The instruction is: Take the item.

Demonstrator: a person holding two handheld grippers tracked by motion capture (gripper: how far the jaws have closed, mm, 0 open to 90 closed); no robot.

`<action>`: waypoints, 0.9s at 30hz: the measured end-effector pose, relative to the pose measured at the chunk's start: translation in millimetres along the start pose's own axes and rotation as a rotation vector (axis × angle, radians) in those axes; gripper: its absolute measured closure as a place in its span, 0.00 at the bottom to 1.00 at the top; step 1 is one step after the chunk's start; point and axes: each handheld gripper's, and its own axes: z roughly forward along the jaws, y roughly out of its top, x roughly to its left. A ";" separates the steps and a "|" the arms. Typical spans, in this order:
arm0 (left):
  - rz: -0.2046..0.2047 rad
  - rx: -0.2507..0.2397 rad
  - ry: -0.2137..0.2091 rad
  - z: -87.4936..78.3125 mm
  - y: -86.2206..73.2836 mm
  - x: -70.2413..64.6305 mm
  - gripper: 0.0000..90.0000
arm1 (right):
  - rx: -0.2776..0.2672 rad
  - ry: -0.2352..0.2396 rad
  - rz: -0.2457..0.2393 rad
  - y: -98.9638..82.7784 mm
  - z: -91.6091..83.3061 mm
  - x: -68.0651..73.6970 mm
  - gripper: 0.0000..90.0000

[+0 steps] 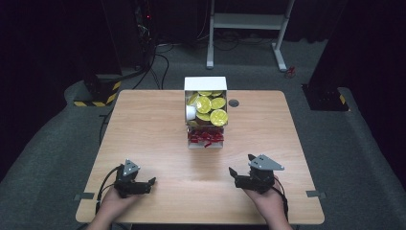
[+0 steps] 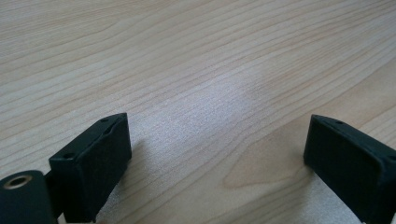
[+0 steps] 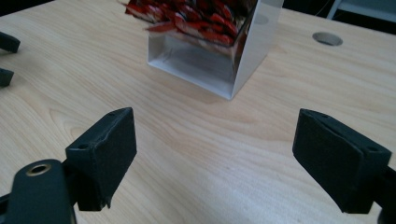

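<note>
Nothing has been picked up yet, by the look of it: both tools sit at the near edge of the counter (image 1: 143, 120) with nothing between their jaws, so the work appears to be at its very start.

The left tool (image 1: 152, 182) rests low over bare wood, jaws spread wide and empty. The right tool (image 1: 242, 168) is likewise open and empty, and it points toward the clear box of red packets (image 3: 205, 42), which stands ahead of it and well apart.

Just behind that box, farther from both tools, a white box (image 1: 206, 103) holds yellow-lidded cups (image 1: 219, 116); how many lie beneath the top ones cannot be told. Both containers look full, so any taking out is probably still to come.
</note>
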 end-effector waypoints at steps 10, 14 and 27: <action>0.000 -0.002 -0.001 1.4 1.3 0.8 0.09 | -0.063 -0.006 0.004 27.6 -10.7 -0.5 0.15; 0.000 -0.002 -0.001 1.4 1.3 0.7 0.09 | -0.092 -0.001 0.011 34.7 -13.9 -1.1 0.15; -0.005 -0.003 0.006 2.4 2.2 0.3 0.09 | -0.129 0.012 0.013 54.3 -19.0 -0.2 0.17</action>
